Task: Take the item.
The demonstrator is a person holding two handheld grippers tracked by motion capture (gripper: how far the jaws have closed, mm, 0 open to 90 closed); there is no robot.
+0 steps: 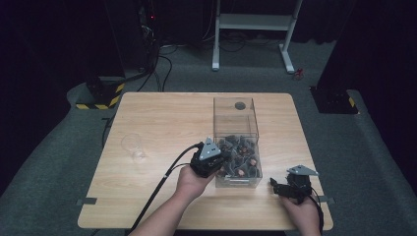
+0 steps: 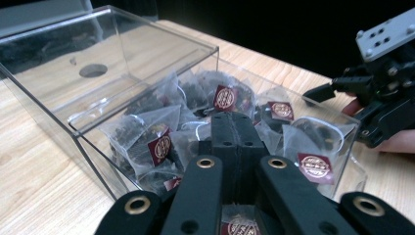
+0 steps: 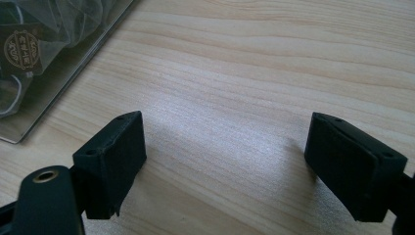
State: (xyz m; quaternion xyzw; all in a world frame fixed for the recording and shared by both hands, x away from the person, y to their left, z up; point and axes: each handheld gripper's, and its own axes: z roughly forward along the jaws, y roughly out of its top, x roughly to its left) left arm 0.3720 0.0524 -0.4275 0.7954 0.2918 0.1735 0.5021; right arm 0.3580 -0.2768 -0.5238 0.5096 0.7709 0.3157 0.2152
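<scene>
My left gripper, jaws pressed together, is over the tea bags in the clear box; whether it pinches one is hidden. My right gripper gapes empty, near right.

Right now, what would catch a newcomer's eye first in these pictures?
The clear plastic box right of the table's middle, its near half heaped with tea bags bearing dark red tags. The left gripper sits shut at the box's near left corner, over that heap. The right gripper rests open on bare wood beside the box.
</scene>
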